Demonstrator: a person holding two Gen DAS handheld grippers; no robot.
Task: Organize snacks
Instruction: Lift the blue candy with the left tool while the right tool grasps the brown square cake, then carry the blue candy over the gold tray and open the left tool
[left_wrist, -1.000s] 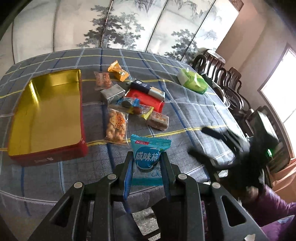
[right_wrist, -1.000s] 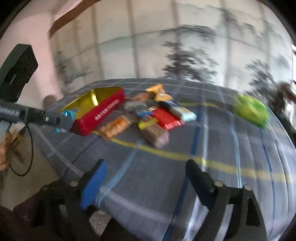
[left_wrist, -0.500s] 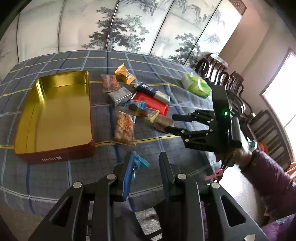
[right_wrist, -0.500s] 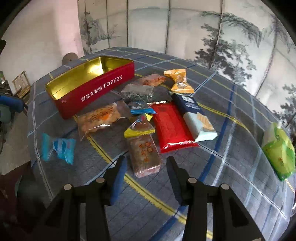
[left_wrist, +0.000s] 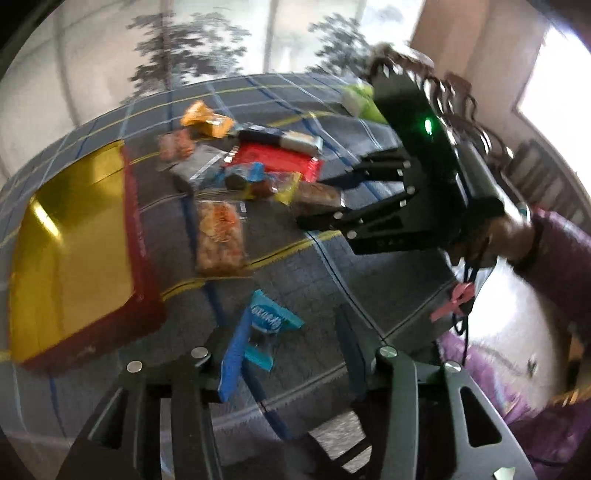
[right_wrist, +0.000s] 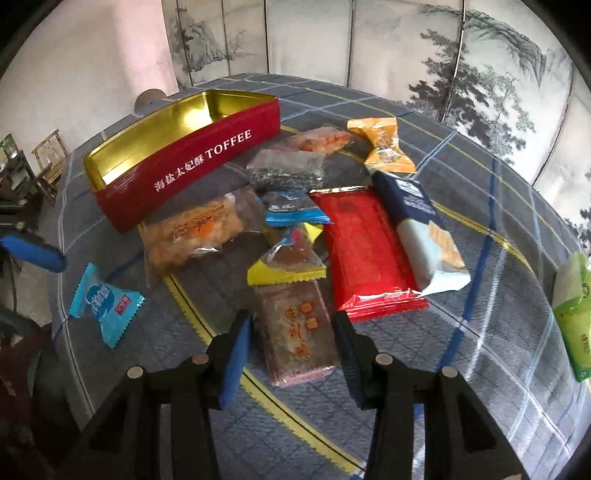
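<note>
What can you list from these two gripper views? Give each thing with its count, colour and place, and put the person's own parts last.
toffee tin: 1, red outside, gold inside, far left
snack packets: about 9, mixed colours, clustered beside the tin
blue candy packet: 1, light blue, alone at near left
green pack: 1, green and white, far right
tablecloth: 1, grey-blue plaid
folding screen: 1, painted trees, behind table
left gripper: open, empty
right gripper: open, straddling the brown packet

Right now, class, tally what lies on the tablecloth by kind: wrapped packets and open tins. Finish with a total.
Wrapped packets: 11
Open tin: 1
Total: 12
</note>
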